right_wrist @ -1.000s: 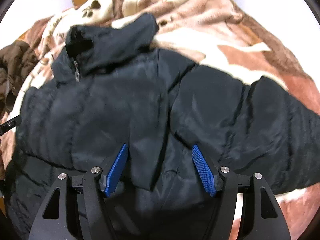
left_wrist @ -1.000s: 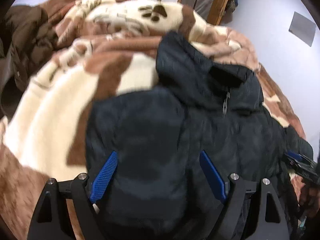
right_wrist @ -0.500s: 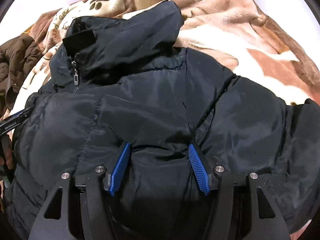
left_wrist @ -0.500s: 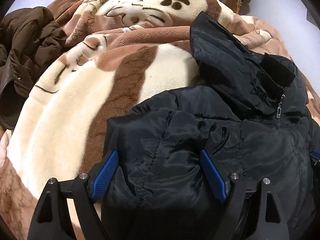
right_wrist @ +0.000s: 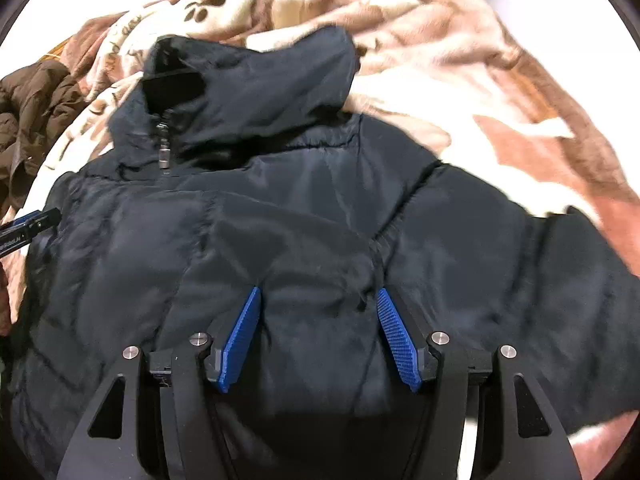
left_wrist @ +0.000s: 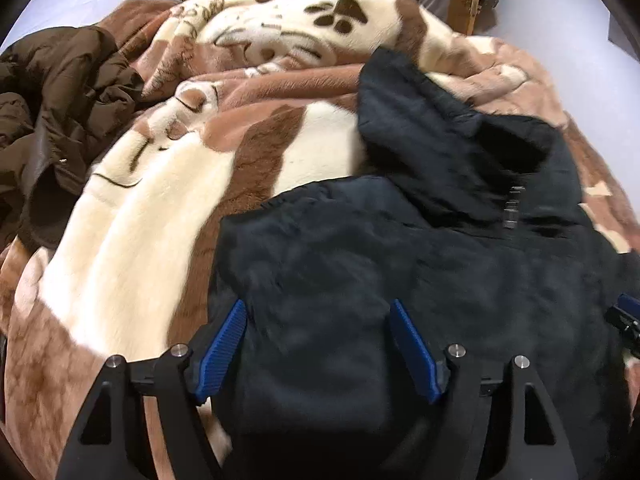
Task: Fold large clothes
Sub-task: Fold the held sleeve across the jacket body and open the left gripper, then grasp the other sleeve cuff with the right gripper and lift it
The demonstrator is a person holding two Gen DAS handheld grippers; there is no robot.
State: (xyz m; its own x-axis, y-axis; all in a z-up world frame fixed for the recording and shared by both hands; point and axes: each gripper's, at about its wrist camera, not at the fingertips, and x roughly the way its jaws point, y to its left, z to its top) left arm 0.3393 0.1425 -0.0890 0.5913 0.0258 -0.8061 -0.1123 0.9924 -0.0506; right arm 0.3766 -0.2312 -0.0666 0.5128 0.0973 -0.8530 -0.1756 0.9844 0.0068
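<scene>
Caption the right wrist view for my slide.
Right gripper spread over a dark puffer jacket lying on a brown-and-cream blanket.

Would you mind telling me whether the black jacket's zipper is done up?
Done up: the zipper pull sits at the collar of the black jacket.

The black jacket (left_wrist: 420,264) fills the lower middle and right of the left wrist view and nearly the whole lower half of the right wrist view, a puffy bulk in front of both tools. Its raised hood (right_wrist: 260,92) stands up at upper centre. Open blanket (left_wrist: 152,216) lies clear at centre left of the left view, and again at the upper right of the right view. A heaped brown coat (left_wrist: 60,120) blocks the far left edge. The other gripper's tip (right_wrist: 28,228) pokes in at the left edge of the right view, touching the jacket's side.
</scene>
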